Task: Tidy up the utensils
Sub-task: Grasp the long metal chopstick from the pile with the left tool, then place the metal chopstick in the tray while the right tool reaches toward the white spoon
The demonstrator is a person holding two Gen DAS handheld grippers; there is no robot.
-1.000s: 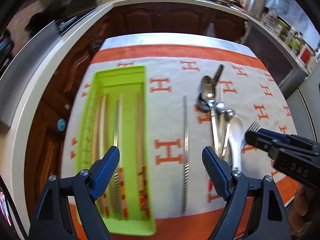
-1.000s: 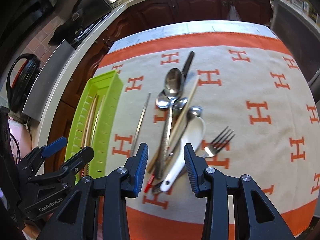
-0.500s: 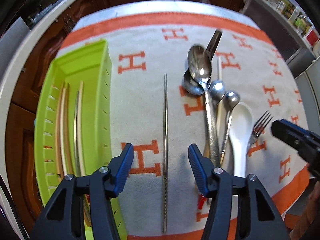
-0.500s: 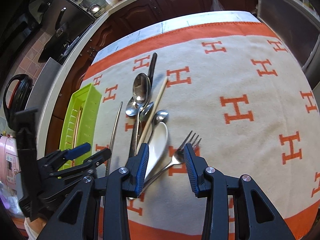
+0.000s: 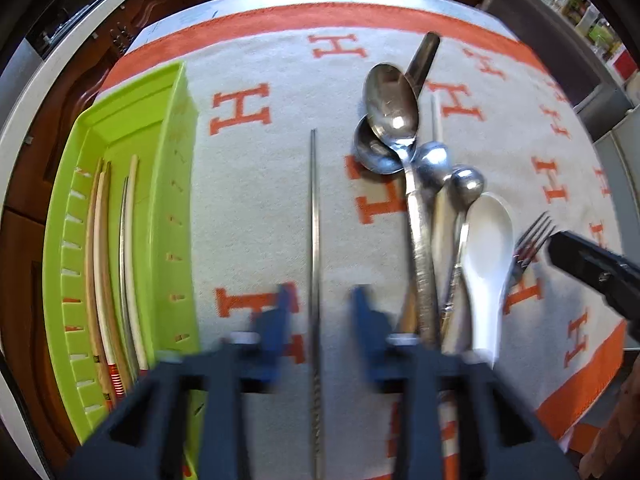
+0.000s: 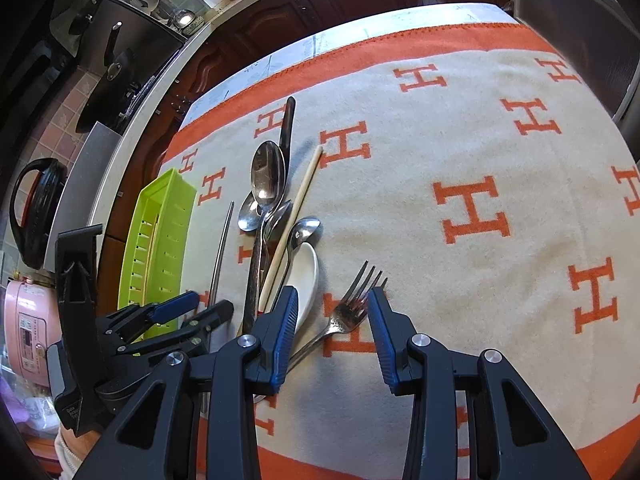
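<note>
**Closing on a thin chopstick, with a fork lined up next**

Straddling the metal chopstick (image 5: 313,240), my left hand-held gripper (image 5: 318,312) has its jaws parted, one finger on either side, nothing clasped yet. The chopstick lies flat on the blanket-covered worktop (image 6: 480,128), between the green tray (image 5: 168,184) and the spoon pile (image 5: 416,184); its long axis runs straight away from me along the fingers, the twisted end nearest.

My worry is that so slim a rod on soft cloth could roll or slip out as the jaws meet, or that I pinch the blanket with it. The left view is motion-blurred, so I cannot judge height.

My right hand-held gripper (image 6: 333,320) is also spread, bracketing the fork (image 6: 352,304), tines pointing away and rightward, handle running back under the left finger. A close there could nudge the white spoon (image 6: 306,276) just beside it.
</note>
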